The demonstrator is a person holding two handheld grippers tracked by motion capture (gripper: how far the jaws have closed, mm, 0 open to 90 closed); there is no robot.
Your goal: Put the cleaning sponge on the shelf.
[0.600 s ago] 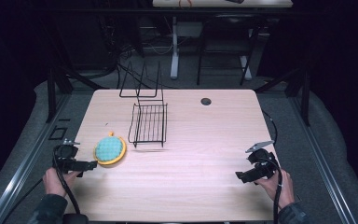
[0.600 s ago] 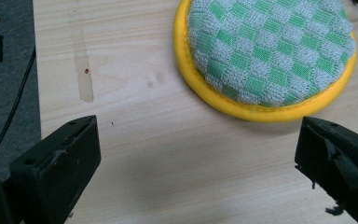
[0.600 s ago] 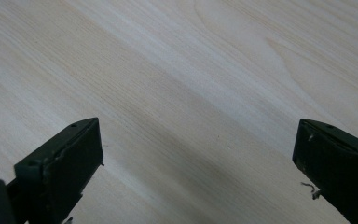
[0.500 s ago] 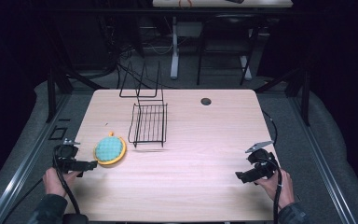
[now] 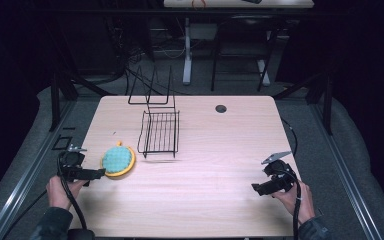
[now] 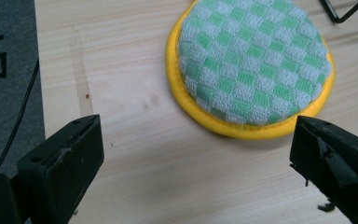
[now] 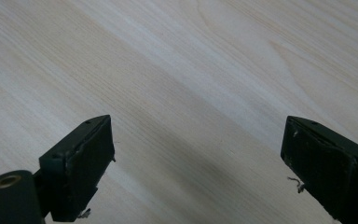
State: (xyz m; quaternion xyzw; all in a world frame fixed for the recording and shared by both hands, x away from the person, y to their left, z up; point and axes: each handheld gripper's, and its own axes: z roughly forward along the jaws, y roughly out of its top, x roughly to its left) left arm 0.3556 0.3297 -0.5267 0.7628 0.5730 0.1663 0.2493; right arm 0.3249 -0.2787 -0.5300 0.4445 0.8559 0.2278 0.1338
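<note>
A round pad (image 5: pixel 118 159) with a green-and-white checked top and a yellow rim lies flat on the wooden table (image 5: pixel 210 150), left of centre. My left gripper (image 5: pixel 98 174) rests low beside it on the pad's left, jaws pointing at it. In the left gripper view the pad (image 6: pixel 254 65) lies just beyond my left gripper (image 6: pixel 198 161), whose jaws stand wide apart with only bare wood between them. My right gripper (image 5: pixel 256 188) sits near the table's front right, held by a hand. In its own view my right gripper (image 7: pixel 200 158) is open over bare wood.
A black wire rack (image 5: pixel 160 131) stands behind the pad near the table's middle, with a taller wire frame (image 5: pixel 151 90) at the back edge. A small dark hole (image 5: pixel 221 108) marks the back of the tabletop. Cables trail from both grippers toward the front.
</note>
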